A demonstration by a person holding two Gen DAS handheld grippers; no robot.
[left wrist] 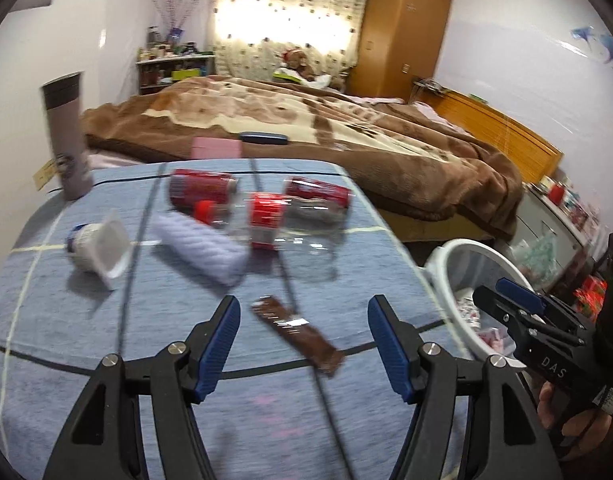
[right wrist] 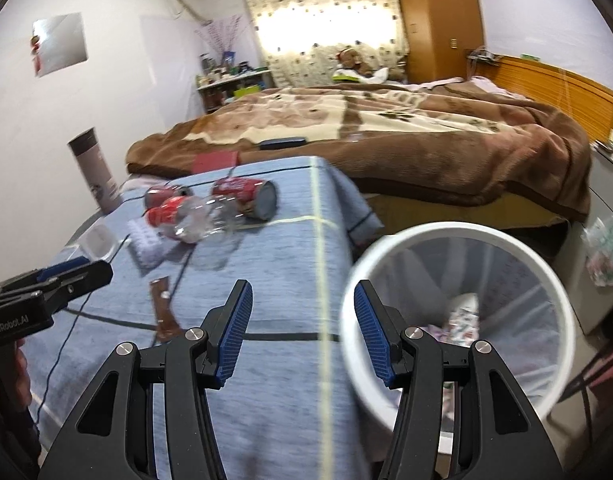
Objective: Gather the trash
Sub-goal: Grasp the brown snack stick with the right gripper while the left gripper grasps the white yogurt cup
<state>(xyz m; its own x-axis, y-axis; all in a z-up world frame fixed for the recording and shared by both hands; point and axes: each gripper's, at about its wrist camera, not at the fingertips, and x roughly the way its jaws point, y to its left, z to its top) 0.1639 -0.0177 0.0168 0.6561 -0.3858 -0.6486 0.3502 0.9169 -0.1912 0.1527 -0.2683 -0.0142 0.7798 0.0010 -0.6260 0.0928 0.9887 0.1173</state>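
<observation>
The left gripper [left wrist: 304, 344] stands wide and empty above the brown wrapper [left wrist: 298, 334] on the blue worktop [left wrist: 66, 320], the right gripper [right wrist: 302, 334] also wide and empty, beside the white bin [right wrist: 458, 236], and beyond the wrapper lie red cans [left wrist: 318, 194] and a clear bottle [left wrist: 282, 224].

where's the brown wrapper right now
In the left wrist view the brown wrapper lies flat on the blue cloth, just ahead of the open left gripper, nearer than the clear bottle.
</observation>
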